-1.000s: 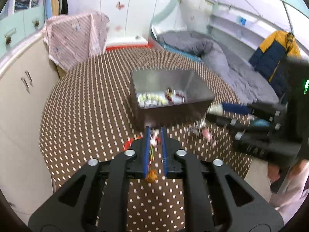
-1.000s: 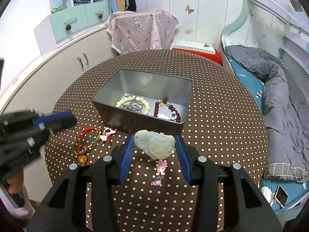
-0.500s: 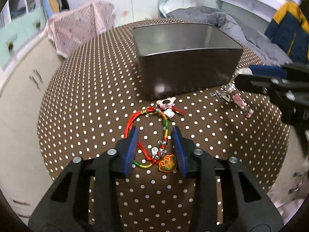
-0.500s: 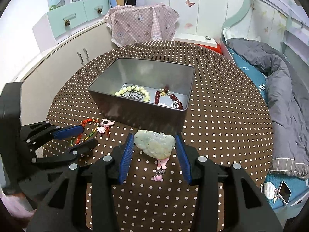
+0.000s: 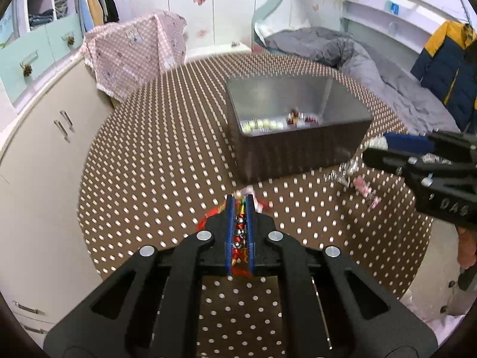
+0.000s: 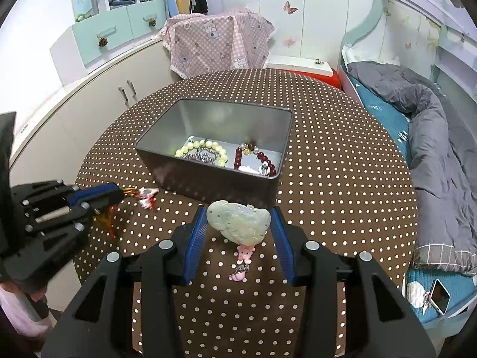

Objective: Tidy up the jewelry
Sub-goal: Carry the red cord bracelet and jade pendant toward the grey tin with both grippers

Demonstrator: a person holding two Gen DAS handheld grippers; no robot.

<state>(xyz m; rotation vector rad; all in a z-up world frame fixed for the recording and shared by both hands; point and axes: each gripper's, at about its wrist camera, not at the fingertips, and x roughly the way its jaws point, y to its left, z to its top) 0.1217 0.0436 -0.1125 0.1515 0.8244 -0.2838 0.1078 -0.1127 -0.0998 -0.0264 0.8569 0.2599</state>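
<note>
Above dotted table (image 5: 149, 164), left fingers (image 5: 229, 232) pinch beaded bracelet (image 5: 240, 226).

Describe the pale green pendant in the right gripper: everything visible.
The pale green pendant is a flat, carved, jade-like piece with a lobed, roughly heart-shaped outline. The right gripper clamps it by its side edges between blue pads, face toward the camera, above the dotted tablecloth in front of the metal tin. A pink charm dangles beneath it.
</note>
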